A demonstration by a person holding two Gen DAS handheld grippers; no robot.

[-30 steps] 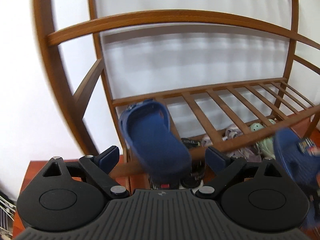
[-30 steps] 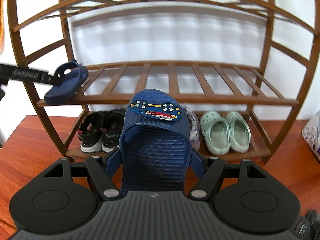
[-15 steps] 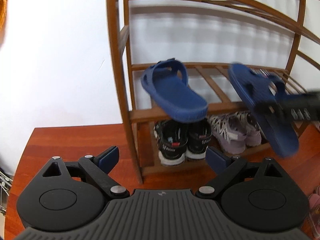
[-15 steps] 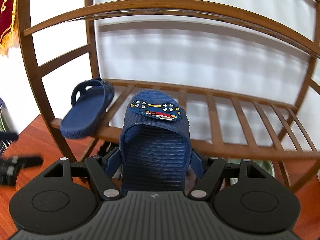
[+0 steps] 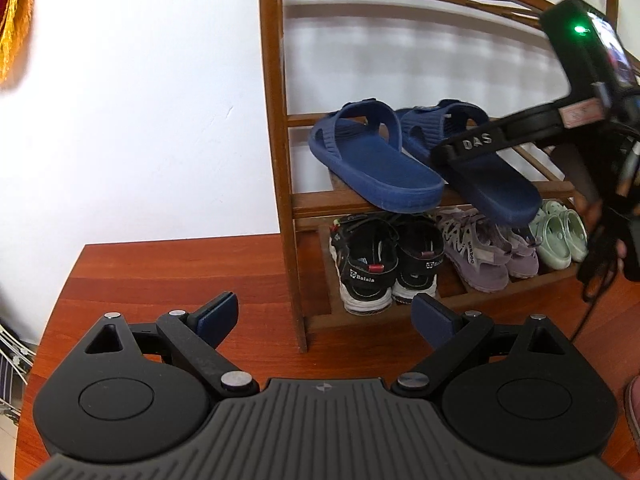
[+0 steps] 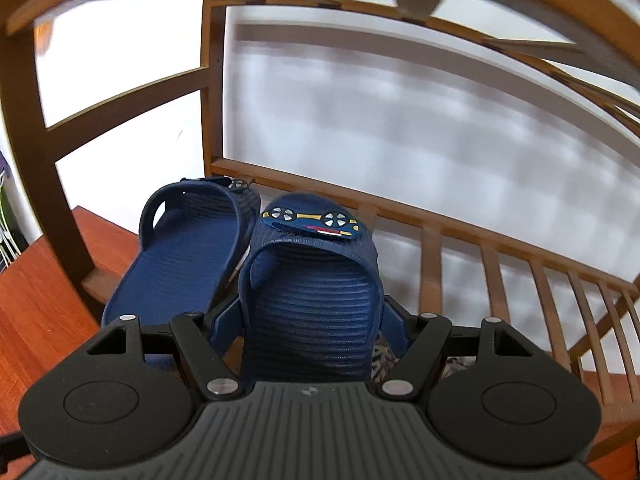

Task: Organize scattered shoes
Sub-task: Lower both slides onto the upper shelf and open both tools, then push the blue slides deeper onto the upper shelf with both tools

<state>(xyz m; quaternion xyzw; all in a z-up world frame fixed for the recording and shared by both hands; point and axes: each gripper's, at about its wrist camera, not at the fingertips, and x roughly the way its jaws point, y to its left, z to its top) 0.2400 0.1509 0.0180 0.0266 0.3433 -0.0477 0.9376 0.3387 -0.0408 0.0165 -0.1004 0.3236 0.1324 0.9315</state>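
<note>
Down in the left wrist view, the left gripper (image 5: 324,312) sits at the bottom centre with its blue-padded fingers spread wide and nothing between them, above the red-brown floor (image 5: 160,280). The wooden shoe rack (image 5: 276,160) fills the centre and right of the frame. On its middle shelf lies a blue slipper (image 5: 372,160), heel overhanging the front rail; just right of it the second blue slipper (image 5: 492,188) is held by the right gripper (image 5: 472,148), which reaches in from the upper right. On the bottom shelf stand black sandals (image 5: 384,268), purple sandals (image 5: 484,252) and pale green clogs (image 5: 560,236) — side by side.

In the right wrist view, the right gripper (image 6: 308,320) at the bottom centre has its fingers closed against the sides of the second blue slipper (image 6: 312,304), whose strap carries a car patch (image 6: 310,222). This slipper sits over the slatted middle shelf of the shoe rack (image 6: 432,264); whether it touches the slats cannot be told. The first blue slipper (image 6: 188,252) lies just left of it — almost touching.
</note>
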